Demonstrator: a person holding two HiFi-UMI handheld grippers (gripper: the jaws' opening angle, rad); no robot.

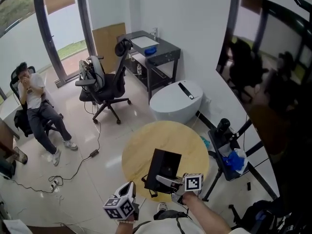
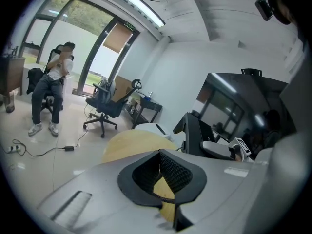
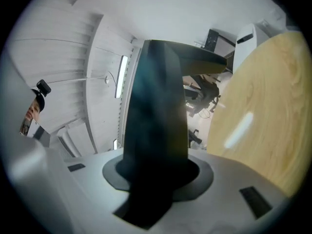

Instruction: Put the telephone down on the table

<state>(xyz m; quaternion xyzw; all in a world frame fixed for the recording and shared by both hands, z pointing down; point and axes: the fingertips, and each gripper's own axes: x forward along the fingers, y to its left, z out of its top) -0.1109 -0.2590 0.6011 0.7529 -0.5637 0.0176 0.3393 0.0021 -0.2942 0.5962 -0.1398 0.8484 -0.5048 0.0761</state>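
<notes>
Head view: right gripper (image 1: 169,181) clamped on the black telephone (image 1: 164,164), which is held over the round table (image 1: 146,136), apparently not yet set down. Left gripper (image 1: 127,196) has its tips together and holds nothing. Step in hand: set-down. Next move calls for a steady descent, then release.

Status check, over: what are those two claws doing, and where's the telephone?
Right claw shut on the telephone, held over the round table. Left claw empty, near the table edge. Tabletop bare beneath the telephone.
</notes>
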